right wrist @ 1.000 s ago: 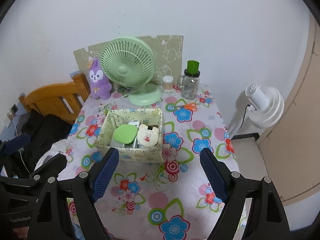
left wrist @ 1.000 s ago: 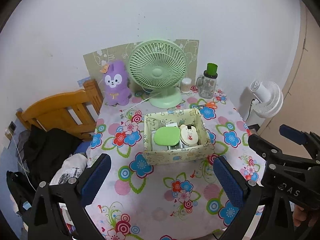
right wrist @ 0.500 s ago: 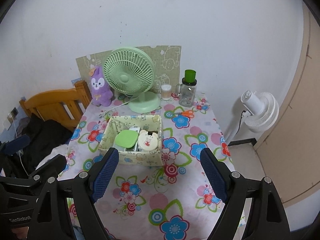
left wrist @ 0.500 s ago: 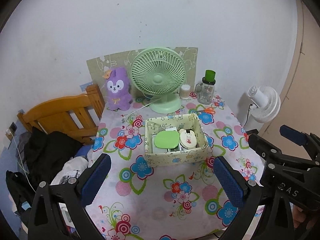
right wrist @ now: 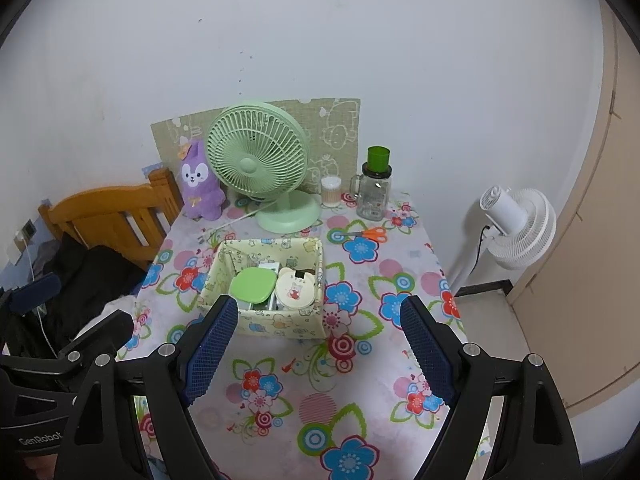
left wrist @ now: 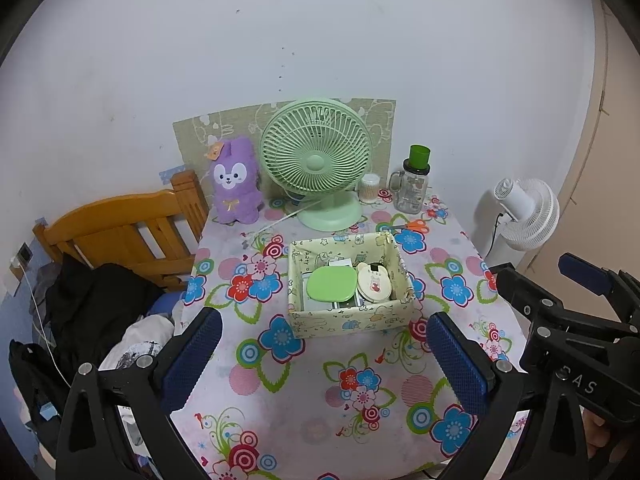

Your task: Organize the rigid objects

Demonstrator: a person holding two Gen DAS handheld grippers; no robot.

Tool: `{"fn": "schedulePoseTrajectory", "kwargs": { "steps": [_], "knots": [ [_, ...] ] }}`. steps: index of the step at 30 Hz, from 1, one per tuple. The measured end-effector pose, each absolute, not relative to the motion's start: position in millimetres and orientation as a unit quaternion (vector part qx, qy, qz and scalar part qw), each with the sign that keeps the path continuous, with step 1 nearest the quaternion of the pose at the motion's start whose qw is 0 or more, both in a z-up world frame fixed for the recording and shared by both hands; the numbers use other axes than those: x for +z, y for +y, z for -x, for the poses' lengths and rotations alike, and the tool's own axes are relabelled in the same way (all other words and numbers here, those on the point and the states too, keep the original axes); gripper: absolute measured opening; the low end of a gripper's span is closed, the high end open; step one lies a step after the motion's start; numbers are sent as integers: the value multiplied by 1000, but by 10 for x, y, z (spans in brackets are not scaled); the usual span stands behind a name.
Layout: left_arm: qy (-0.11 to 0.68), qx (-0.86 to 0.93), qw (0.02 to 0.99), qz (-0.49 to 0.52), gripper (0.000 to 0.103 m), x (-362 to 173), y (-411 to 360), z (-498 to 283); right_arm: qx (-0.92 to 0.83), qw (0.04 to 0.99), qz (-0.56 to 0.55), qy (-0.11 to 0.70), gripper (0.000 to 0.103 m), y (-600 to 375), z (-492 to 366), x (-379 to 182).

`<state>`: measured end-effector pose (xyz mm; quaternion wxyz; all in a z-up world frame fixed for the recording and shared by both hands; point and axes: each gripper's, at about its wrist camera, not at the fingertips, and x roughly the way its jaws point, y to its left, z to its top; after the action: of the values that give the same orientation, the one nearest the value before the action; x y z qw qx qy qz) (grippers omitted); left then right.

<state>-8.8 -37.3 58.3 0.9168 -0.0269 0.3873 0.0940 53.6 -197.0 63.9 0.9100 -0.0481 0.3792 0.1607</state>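
Note:
A pale yellow patterned box [left wrist: 352, 322] stands mid-table on the flowered cloth; it also shows in the right wrist view [right wrist: 280, 326]. Inside lie a green case [left wrist: 331, 283] and a cream bear-shaped case [left wrist: 374, 282], with other items under them. Orange-handled scissors [left wrist: 412, 225] lie behind the box to the right. My left gripper [left wrist: 324, 356] is open and empty, held above the table's near part. My right gripper [right wrist: 318, 350] is open and empty, also back from the box. The right gripper also shows in the left wrist view [left wrist: 576, 304].
At the table's back stand a green desk fan [left wrist: 318, 164], a purple plush [left wrist: 236, 182], a small white jar [left wrist: 369, 188] and a glass mug with a green lid [left wrist: 414, 186]. A wooden bed frame [left wrist: 120, 226] with dark clothes is left; a white floor fan [left wrist: 524, 216] is right.
Both grippers have pulled back and up from the table, so the box and the fan look smaller and lower in view. Both stay open and empty.

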Motion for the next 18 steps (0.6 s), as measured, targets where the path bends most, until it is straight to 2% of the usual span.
{"fn": "schedulePoseTrajectory", "kwargs": {
  "steps": [18],
  "knots": [
    [390,97,915,26,103,572,-353,102,163,908,44,383,86,-1913,-502,634]
  ]
}}
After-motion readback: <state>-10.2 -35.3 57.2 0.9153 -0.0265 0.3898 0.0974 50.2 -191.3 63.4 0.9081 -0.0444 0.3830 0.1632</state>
